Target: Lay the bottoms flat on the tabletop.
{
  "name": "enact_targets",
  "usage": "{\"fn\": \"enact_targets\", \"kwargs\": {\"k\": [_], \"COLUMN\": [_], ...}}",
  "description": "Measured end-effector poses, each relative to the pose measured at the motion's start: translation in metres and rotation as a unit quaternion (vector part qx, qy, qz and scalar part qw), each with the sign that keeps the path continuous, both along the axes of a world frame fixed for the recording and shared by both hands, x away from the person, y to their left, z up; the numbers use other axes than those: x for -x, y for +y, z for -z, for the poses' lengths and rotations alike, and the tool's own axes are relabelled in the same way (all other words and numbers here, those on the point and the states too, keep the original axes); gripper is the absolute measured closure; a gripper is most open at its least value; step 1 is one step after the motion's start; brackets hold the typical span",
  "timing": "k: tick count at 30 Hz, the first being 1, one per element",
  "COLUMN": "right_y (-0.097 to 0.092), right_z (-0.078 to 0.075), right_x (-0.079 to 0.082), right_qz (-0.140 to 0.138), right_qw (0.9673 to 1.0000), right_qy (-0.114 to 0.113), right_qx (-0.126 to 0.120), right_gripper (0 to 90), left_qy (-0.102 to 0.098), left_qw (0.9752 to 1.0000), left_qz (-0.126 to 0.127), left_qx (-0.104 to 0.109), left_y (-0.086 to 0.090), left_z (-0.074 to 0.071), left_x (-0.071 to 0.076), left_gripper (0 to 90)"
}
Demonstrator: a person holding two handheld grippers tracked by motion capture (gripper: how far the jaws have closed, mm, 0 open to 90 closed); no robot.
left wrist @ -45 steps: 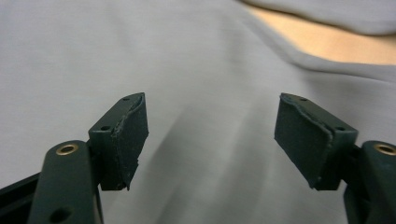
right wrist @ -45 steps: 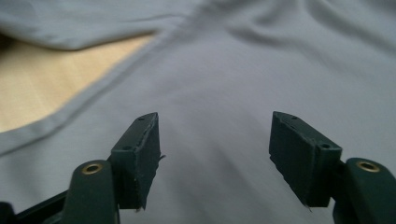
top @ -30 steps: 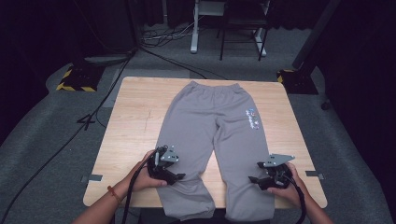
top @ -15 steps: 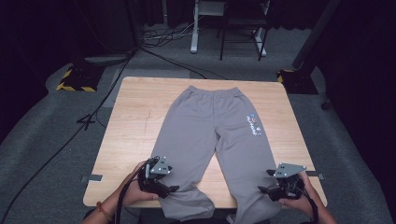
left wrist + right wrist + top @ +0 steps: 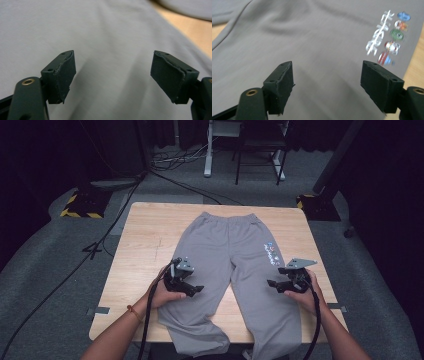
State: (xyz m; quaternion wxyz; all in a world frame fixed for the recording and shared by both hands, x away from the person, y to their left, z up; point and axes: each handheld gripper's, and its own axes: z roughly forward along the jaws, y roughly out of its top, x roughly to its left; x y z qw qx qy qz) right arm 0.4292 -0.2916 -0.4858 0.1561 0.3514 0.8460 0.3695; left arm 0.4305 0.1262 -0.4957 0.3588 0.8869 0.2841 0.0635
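A pair of grey sweatpants (image 5: 227, 265) lay flat on the wooden counter (image 5: 142, 245), waistband at the far edge and both legs running toward the person, the cuffs hanging just over the near edge.

At the left, the person's left hand (image 5: 161, 294) held the left gripper (image 5: 192, 290) over the outer part of the left trouser leg, its fingers pointing inward across the cloth. Its jaws had just been opening further, and in the left gripper view the fingers (image 5: 63, 75) stood wide apart above smooth grey fabric with nothing between them; a strip of bare counter showed at the upper right corner of that view.

Between the two legs a narrow wedge of counter stayed visible.

At the right, the right hand (image 5: 302, 292) held the right gripper (image 5: 272, 283) over the outer edge of the right trouser leg, just nearer the person than the small coloured print (image 5: 271, 254) on the thigh. In the right gripper view the fingers (image 5: 283, 85) were also spread wide, gripping nothing, with the print (image 5: 390, 41) lying beyond the right-hand finger.
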Motion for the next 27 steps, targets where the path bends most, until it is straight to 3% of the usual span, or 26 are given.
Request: {"fn": "enact_targets", "kwargs": {"k": [2,4,9,11,15,18,27], "right_y": [0.004,0.007,0.014,0.017,0.016,0.015,0.01], "right_z": [0.002,0.003,0.011,0.015,0.016,0.017,0.013], "right_x": [-0.014,-0.024,-0.049,-0.055,-0.065,-0.064,-0.03], "right_qz": [0.008,0.014,0.021,0.022,0.034,0.038,0.031], "right_qw": [0.9999,0.9998,0.9996,0.9997,0.9994,0.9992,0.9994], "right_qy": [-0.001,-0.006,0.01,0.002,-0.003,-0.006,0.01], "right_qx": [-0.007,-0.01,-0.014,-0.001,-0.008,-0.007,0.008], "right_gripper": [27.2,27.6,27.2,26.2,25.9,25.3,24.9], "left_qy": [-0.014,-0.037,-0.033,-0.033,-0.032,-0.034,-0.032], "left_qw": [0.9998,0.9992,0.9988,0.9985,0.9987,0.9985,0.9994], "left_qz": [-0.009,-0.015,-0.036,-0.044,-0.04,-0.042,-0.002], "left_qx": [0.009,-0.005,-0.004,-0.003,-0.005,-0.007,-0.016], "left_y": [-0.002,-0.006,-0.015,-0.018,-0.025,-0.026,-0.017], "left_z": [0.003,0.006,0.006,0.006,0.006,0.006,0.004], "left_x": [-0.009,-0.015,-0.038,-0.049,-0.064,-0.061,-0.012], "left_gripper": [22.3,23.1,21.0,20.9,20.3,20.1,20.4]}}
